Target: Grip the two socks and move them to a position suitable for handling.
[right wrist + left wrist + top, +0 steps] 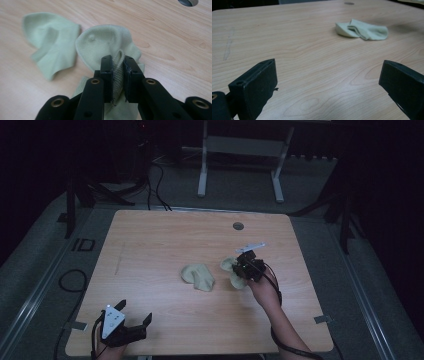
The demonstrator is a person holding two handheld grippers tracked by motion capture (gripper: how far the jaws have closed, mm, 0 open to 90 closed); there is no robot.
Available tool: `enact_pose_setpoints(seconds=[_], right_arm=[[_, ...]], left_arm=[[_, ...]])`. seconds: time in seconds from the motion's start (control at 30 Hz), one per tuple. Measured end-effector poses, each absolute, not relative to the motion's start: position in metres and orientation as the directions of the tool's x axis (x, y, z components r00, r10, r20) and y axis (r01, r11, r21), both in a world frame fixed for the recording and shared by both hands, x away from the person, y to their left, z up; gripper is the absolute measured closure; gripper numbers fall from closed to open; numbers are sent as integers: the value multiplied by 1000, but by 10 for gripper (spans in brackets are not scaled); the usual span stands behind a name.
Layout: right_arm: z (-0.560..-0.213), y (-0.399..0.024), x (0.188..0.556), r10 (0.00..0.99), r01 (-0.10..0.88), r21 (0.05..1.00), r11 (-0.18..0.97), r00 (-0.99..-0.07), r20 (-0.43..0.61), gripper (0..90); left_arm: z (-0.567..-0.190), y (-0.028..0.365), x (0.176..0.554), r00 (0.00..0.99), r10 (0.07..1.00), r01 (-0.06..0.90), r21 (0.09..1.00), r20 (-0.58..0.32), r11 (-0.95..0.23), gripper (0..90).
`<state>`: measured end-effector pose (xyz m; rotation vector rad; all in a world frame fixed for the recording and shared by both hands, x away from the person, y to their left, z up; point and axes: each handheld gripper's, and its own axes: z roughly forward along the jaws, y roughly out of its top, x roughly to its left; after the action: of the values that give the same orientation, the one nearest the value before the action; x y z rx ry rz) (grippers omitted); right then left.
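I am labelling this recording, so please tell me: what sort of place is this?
Probably a lab or recording studio, not a home. A bare wooden table stands alone on grey carpet, dark curtains hang around it, and cables and a metal stand occupy the floor behind.

Room was dark. Grey floor (310, 180), white desk frame (240, 150) at the back, black cables (157, 185) trailing. Light wood surface (165, 240) with grommet hole (238, 226).
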<state>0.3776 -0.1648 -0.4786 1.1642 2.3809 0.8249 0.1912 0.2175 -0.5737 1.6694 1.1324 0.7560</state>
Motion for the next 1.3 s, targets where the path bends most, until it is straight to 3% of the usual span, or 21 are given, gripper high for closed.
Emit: enact_pose_setpoints(seconds=[0.47, 0.8, 1.03, 1.2, 1.23, 1.3], right_arm=[[-463, -179, 294, 726, 471, 694, 544, -679, -109, 796], [-492, -172, 268, 672, 475, 659, 584, -738, -64, 794], [-539, -159, 265, 619, 473, 586, 658, -783, -63, 778], [-552, -155, 264, 612, 470, 572, 673, -787, -74, 713], [-552, -154, 263, 599, 461, 568, 682, -798, -72, 634], [-552, -152, 261, 589, 453, 564, 690, -805, -74, 576]], left_arm=[[-573, 217, 191, 376, 926, 336, 934, -14, -122, 16], [-573, 217, 191, 372, 928, 341, 933, -19, -117, 16], [-574, 214, 190, 375, 927, 342, 932, -17, -121, 16], [-574, 212, 190, 376, 926, 341, 932, -19, -119, 16], [-574, 212, 189, 385, 923, 340, 933, -23, -119, 16], [-574, 211, 189, 385, 923, 341, 932, -17, -125, 16]])
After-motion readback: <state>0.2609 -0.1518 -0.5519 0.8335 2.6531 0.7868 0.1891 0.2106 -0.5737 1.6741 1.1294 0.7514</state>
